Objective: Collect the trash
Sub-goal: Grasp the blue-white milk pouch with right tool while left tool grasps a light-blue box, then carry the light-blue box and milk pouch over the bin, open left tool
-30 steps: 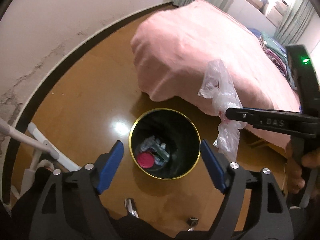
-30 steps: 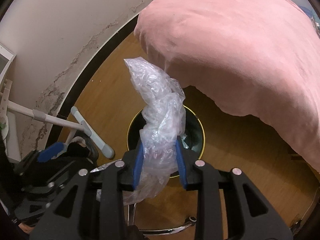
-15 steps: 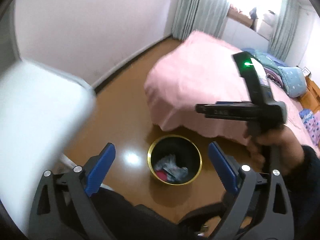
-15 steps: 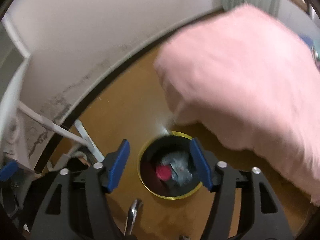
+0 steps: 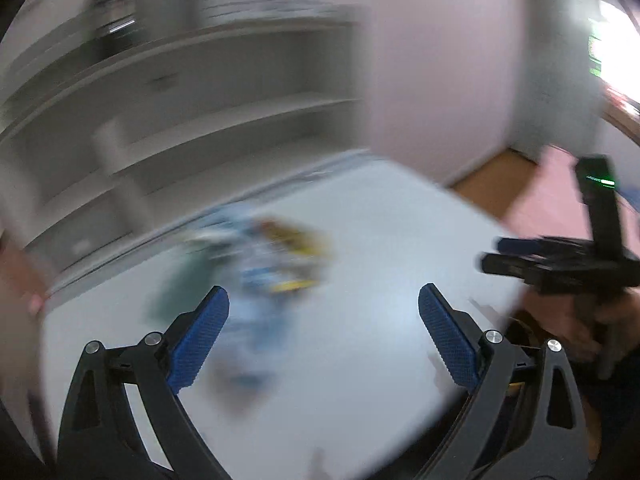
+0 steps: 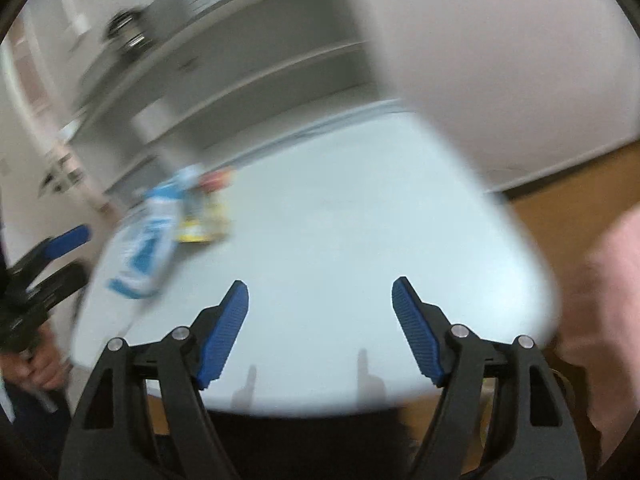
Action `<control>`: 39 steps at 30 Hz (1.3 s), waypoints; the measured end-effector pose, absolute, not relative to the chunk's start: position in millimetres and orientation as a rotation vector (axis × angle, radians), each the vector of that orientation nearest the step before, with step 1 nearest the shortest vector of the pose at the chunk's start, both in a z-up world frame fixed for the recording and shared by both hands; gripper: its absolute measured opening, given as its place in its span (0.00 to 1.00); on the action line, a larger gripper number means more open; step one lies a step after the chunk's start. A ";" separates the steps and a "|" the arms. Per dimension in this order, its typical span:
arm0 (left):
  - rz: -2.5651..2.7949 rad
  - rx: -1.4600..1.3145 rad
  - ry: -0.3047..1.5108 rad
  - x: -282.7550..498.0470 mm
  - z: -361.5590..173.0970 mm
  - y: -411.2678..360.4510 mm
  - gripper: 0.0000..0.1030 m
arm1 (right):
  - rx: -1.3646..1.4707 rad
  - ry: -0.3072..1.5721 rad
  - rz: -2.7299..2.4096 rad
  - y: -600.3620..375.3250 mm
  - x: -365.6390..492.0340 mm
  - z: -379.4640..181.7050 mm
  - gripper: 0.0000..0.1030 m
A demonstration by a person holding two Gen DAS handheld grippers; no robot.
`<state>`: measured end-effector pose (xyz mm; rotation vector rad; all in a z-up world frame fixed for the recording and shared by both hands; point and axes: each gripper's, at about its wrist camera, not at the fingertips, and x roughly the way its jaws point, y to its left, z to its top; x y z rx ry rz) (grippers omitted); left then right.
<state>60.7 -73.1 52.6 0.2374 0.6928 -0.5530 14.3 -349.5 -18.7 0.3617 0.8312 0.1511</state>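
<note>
Left wrist view is heavily blurred: the left gripper [image 5: 323, 336] is held spread and empty above a white table [image 5: 380, 360], and a smeared pile of wrappers [image 5: 272, 264] lies just ahead of its left finger. From the right wrist view, the same litter is resolved as a blue-and-white packet [image 6: 146, 244] with a yellow wrapper [image 6: 204, 224] touching its far end, well to the left of the right gripper [image 6: 320, 330], which is likewise spread with nothing between its pads. Such packaging is judged light, thin and slippery, best pinched at a raised crumpled edge. Grey shelves [image 6: 248, 76] stand behind the table; nothing is seen blocking the approach.
</note>
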 end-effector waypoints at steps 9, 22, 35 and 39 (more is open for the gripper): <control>-0.349 0.118 0.790 115.2 5.7 40.4 0.90 | 0.466 1.013 0.395 -218.5 125.8 -36.5 0.77; -0.410 0.137 0.804 156.1 -18.8 34.3 0.90 | 0.496 1.075 0.414 -199.0 139.7 -46.6 0.45; -0.438 0.238 0.858 179.9 -36.3 -15.5 0.31 | 0.477 1.003 0.402 -264.2 92.7 -24.0 0.44; -0.415 0.236 0.854 157.0 -22.9 -16.8 0.10 | 0.469 0.970 0.367 -290.6 77.5 -21.3 0.44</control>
